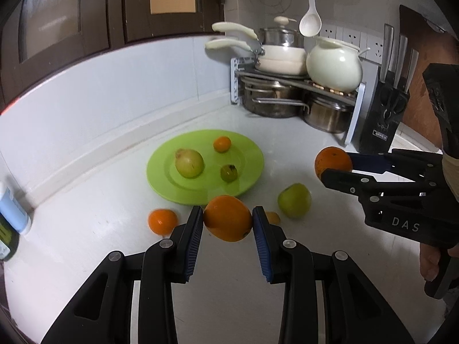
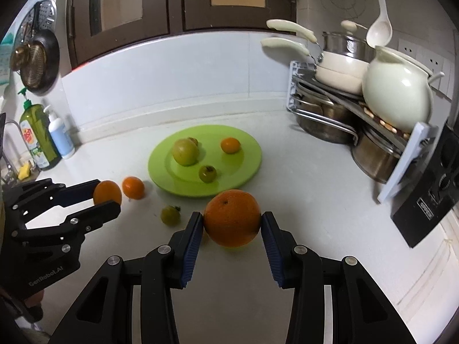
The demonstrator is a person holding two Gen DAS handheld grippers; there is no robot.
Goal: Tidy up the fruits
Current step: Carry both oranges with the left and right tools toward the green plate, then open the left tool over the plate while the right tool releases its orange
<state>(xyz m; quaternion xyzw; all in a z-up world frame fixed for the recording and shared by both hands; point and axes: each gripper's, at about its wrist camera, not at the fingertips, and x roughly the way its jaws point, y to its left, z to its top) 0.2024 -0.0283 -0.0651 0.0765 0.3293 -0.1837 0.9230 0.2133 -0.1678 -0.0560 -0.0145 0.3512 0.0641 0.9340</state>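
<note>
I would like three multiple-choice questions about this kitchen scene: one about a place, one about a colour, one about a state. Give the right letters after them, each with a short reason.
1. Where does the white ladle hang?
A. above the pot rack
B. from a cabinet door
C. beside the soap bottles

2. What colour is the plate?
A. white
B. light green
C. blue

3. What is the left gripper doing?
A. standing open and empty
B. gripping a knife
C. gripping an orange

Answers:
1 A, it hangs on the wall just over the rack's pots.
2 B, its bare rim shows light green.
3 C, both blue pads press on the orange.
</note>
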